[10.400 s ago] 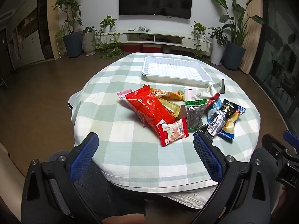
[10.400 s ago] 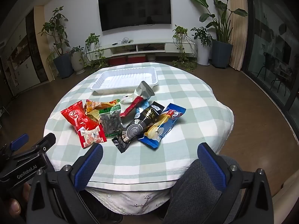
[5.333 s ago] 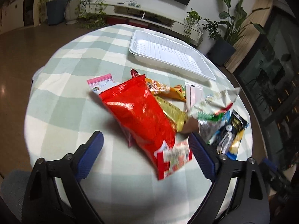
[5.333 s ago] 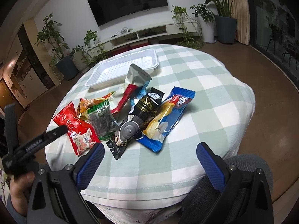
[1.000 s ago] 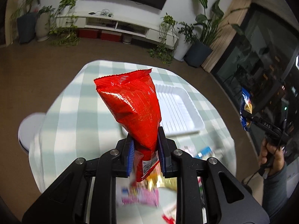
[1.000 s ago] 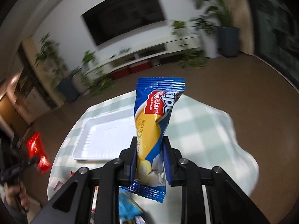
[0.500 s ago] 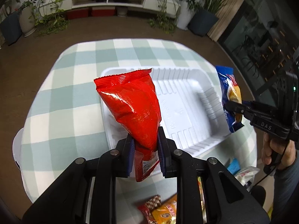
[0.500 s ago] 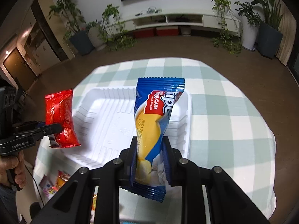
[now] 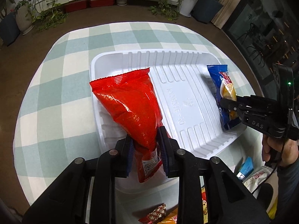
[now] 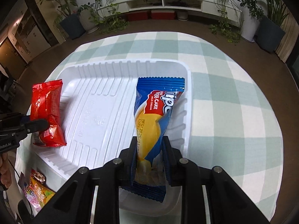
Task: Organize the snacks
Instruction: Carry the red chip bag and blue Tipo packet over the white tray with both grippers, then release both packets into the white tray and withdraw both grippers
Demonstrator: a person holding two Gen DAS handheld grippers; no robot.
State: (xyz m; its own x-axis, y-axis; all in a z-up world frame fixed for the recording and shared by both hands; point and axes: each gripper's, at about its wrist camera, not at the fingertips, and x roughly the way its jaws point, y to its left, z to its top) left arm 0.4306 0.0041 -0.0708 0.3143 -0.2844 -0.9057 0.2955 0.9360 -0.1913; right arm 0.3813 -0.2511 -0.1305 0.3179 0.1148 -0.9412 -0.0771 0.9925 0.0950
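Snacks over white tray (image 9: 115,59): left tongs (image 9: 146,147) clamp red bag (image 9: 130,104); right tongs (image 10: 150,155) clamp blue roll cake (image 10: 155,115).

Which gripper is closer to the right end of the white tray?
Right. The right gripper holds the blue cake pack over the tray's right end; the left gripper holds the red bag over its left end.
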